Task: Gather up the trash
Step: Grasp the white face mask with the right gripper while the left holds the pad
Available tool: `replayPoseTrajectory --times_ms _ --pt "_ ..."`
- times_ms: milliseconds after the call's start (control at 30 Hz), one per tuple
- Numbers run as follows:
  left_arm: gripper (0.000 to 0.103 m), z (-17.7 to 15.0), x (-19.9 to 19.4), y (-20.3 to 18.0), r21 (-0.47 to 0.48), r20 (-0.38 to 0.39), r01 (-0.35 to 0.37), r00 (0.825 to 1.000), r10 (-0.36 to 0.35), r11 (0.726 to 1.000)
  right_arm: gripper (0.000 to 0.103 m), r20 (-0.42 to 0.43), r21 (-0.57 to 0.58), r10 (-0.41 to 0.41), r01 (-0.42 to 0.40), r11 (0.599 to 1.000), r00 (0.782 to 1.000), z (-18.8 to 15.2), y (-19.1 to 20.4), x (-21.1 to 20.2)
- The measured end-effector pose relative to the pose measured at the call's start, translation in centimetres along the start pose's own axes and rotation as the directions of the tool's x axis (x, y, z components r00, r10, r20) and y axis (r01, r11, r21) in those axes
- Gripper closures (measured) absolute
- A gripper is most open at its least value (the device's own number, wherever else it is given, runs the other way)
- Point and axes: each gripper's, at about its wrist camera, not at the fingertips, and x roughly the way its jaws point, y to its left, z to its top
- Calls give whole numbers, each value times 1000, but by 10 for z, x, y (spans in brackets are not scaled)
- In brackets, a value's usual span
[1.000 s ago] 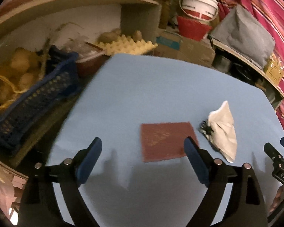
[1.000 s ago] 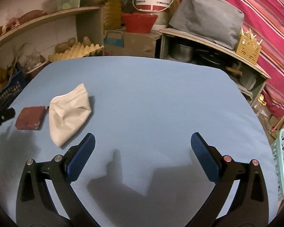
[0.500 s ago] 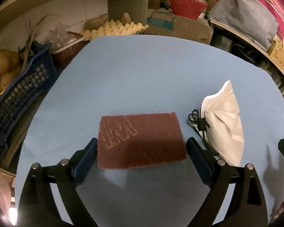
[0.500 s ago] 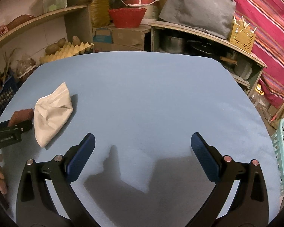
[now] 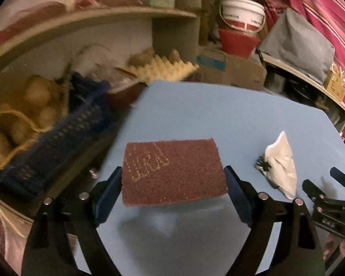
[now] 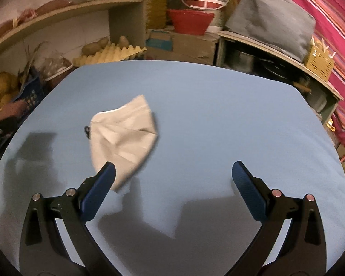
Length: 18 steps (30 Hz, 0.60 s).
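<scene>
Two bits of rubbish are in play, and each gripper has one in front of it. The left gripper (image 5: 172, 172) has the dark red scouring pad (image 5: 172, 179) between its blue fingers (image 5: 110, 188). Its jaws have just been closing and now pinch the pad by its two short ends, so its long side runs straight across from finger to finger. A shadow lies on the blue table (image 6: 218, 115) under the pad, so I judge it is already off the surface, near the table's left edge.

What matters for the coming move is the white face mask (image 6: 124, 135), and the right gripper (image 6: 173, 168) is plainly the nearer and the only free one. Its jaws stand spread wide with nothing between them. The mask lies flat on the left half of the table, ahead of that gripper and off to the left of its gap. The mask's near corner sits just at the tip of the left finger (image 6: 103, 179), not between the two. Its long axis runs near to far, leaning a little to the right at the far tip. To my eye the gripper would have to shift left and forward, so that the jaws could close across the mask's narrow width
</scene>
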Motion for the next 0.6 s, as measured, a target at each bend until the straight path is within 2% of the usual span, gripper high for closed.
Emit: replayPoseTrajectory --times_ms 167,267,300,333,400,433,600 --pt "18 -5 -5 20 -6 20 -23 1000 23 1000 4 -37 26 22 -22 999 999 14 27 20" --pt "18 -4 -4 30 -23 26 -27 999 28 999 5 -61 10 1 -1 1000 998 20 38 33" --pt "18 -4 -5 30 -23 30 -33 999 34 999 8 -66 4 -1 2 1000 998 22 41 37" --pt "18 -4 -6 30 -20 34 -41 999 41 999 13 -74 -5 -8 7 1000 997 24 44 41" --pt "18 -4 -9 28 -7 44 -44 998 44 999 41 -95 -14 24 -25 1000 995 27 46 47" --pt "18 -5 -10 27 -4 46 -43 998 43 999 48 -102 -11 45 -46 999 994 26 46 48" --pt "18 -2 -10 18 1 46 -27 999 27 1000 69 -82 -49 64 -68 996 995 25 43 43"
